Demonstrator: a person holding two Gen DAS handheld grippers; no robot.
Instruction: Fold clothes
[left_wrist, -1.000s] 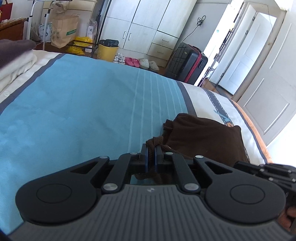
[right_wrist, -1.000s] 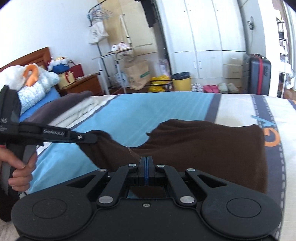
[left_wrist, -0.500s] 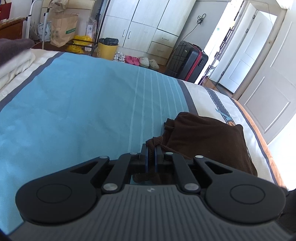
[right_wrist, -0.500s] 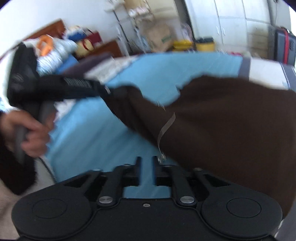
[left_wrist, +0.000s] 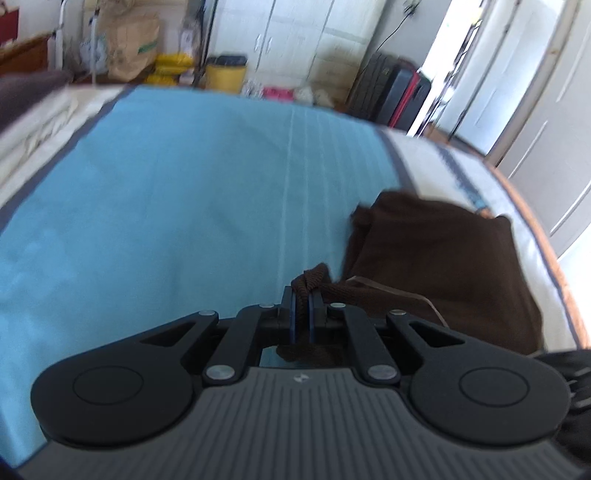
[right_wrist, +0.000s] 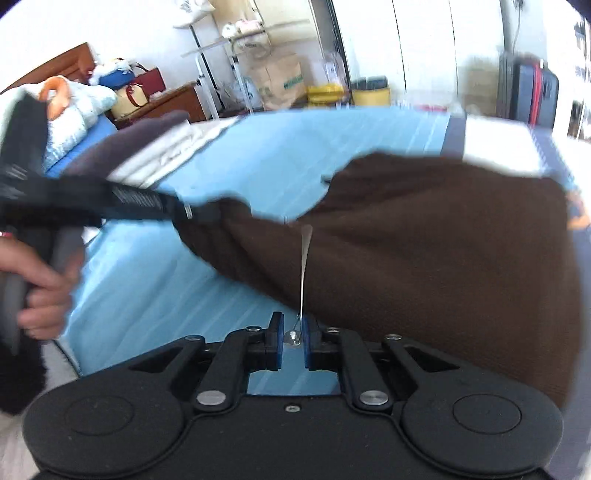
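A dark brown knitted garment lies on the blue bedspread, toward the right side of the bed. My left gripper is shut on a bunched edge of it. In the right wrist view the garment spreads wide, and the left gripper pulls one corner out to the left. My right gripper is open a little, with only a thin clear tag strip hanging between its fingers; it holds no cloth.
Folded white and dark bedding lies at the left of the bed. A suitcase, a yellow bin, a paper bag and wardrobes stand beyond the bed's far edge. A door is at right.
My right gripper has opened and let go of the brown garment. The left gripper keeps its hold and has drawn the corner out to the left. Both views are blurred by motion.
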